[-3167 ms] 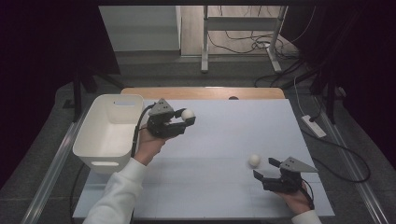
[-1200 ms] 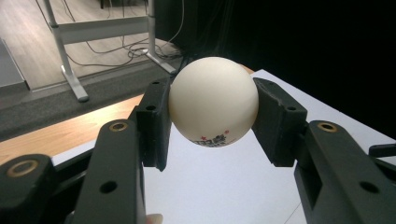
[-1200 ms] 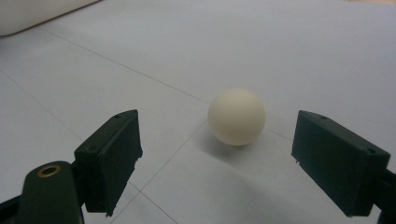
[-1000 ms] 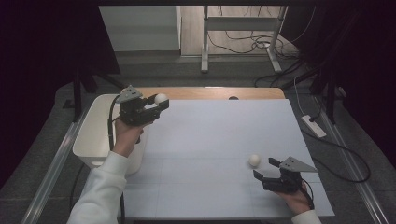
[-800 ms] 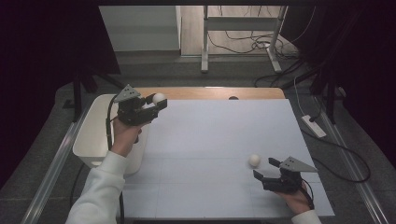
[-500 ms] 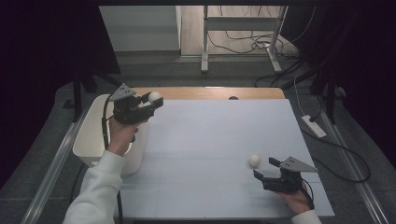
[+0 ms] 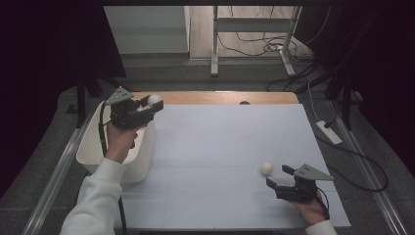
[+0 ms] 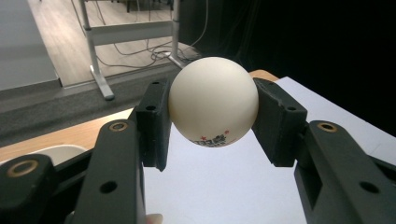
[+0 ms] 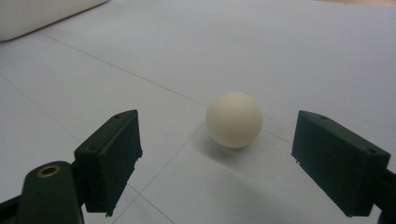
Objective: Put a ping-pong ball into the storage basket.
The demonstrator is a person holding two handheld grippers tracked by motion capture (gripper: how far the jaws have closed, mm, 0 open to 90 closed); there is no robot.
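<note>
- Since the earlier frames the left gripper (image 7: 147, 105) is travelling from over the white sheet (image 7: 230, 161) toward the white bin (image 7: 93, 156), carrying its ball (image 7: 154, 100); the right gripper (image 7: 278, 179) is staying where it was.
- Left jaws are clamping the carried ball (image 8: 213, 101) on its two sides, pads touching it; the ball is sitting out at the very tips, with red print on its underside.
- The fingertips with the ball are hanging about over the bin's near-side rim, the gripper body and hand over the opening; judged from the high view, the ball is not yet clearly inside the rim line.
- Risk: letting go now could be dropping the ball onto the rim or sheet, where it would bounce and roll off the table. Cause: a light round ball released off-centre.
- Risk: the tip-only grip could be slipping if the hand jerks or tilts, since the pads are holding just a narrow band.
- Right jaws are standing wide apart, the second ball (image 9: 234, 119) resting on the sheet between and just ahead of the pads (image 9: 111, 158), touching neither.
- Risk: an uneven close there could be nudging that ball away; one pad arriving first would push it forward out of the gap.
</note>
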